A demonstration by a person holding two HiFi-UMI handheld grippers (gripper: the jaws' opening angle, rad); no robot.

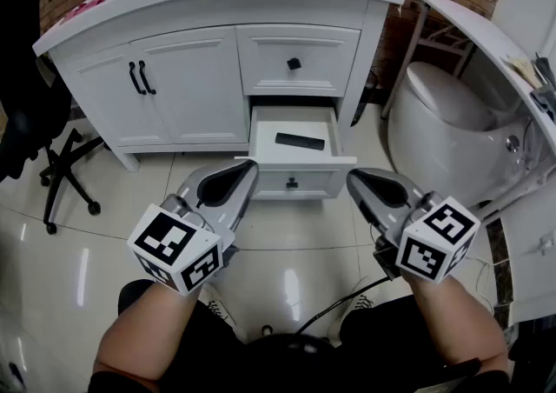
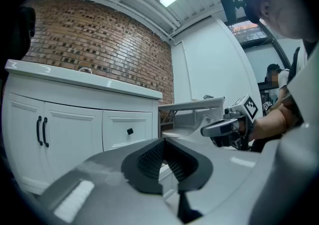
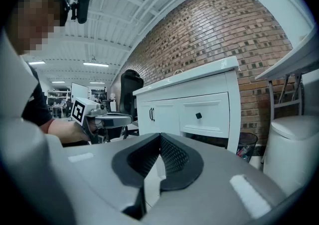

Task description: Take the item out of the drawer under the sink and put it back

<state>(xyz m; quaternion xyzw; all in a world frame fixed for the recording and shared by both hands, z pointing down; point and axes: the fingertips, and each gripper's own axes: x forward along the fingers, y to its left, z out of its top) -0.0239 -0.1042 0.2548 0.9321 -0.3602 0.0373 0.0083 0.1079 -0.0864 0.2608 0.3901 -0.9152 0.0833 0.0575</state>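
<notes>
So the left gripper [image 1: 250,170] and right gripper [image 1: 353,179] both have jaws closed and empty, hovering near the open drawer [image 1: 264,134] with 1 black item [image 1: 300,141] inside.

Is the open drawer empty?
No, a black item lies flat inside the drawer.

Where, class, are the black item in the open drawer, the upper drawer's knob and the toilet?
black item [image 1: 300,141]: head view, its middle.
upper drawer's knob [image 1: 294,63]: head view, its face.
toilet [image 1: 445,94]: head view, its closed lid.
</notes>
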